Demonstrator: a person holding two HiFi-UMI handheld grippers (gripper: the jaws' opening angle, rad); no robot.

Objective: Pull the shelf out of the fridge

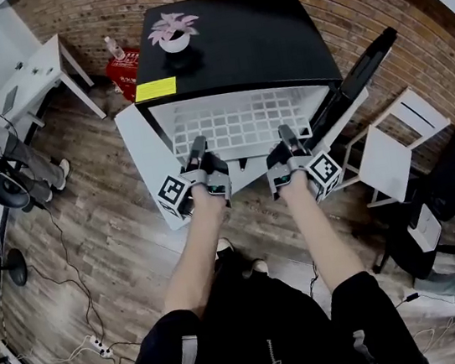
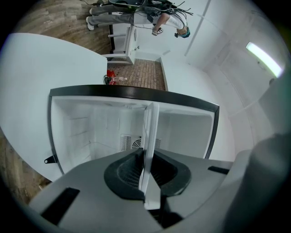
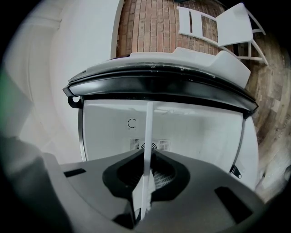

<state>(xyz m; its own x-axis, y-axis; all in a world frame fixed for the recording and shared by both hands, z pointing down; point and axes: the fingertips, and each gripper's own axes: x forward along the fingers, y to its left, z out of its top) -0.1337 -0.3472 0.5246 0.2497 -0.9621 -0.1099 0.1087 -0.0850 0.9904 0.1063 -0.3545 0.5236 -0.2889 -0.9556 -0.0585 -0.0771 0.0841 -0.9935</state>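
The white wire shelf (image 1: 240,124) is drawn partway out of the open black fridge (image 1: 248,38), its front edge past the cabinet and its rear part inside. The left claw (image 1: 199,147) is clamped nearly closed on the left of that front edge, and the right claw (image 1: 287,136) likewise on the right. In each gripper view the shelf is seen edge-on, as a thin white strip pinched between the dark pads, with the fridge's white interior behind. The door (image 1: 363,67) is swung open at the right. A potted plant (image 1: 173,34) and a yellow sticker (image 1: 155,88) are carried on the fridge top.
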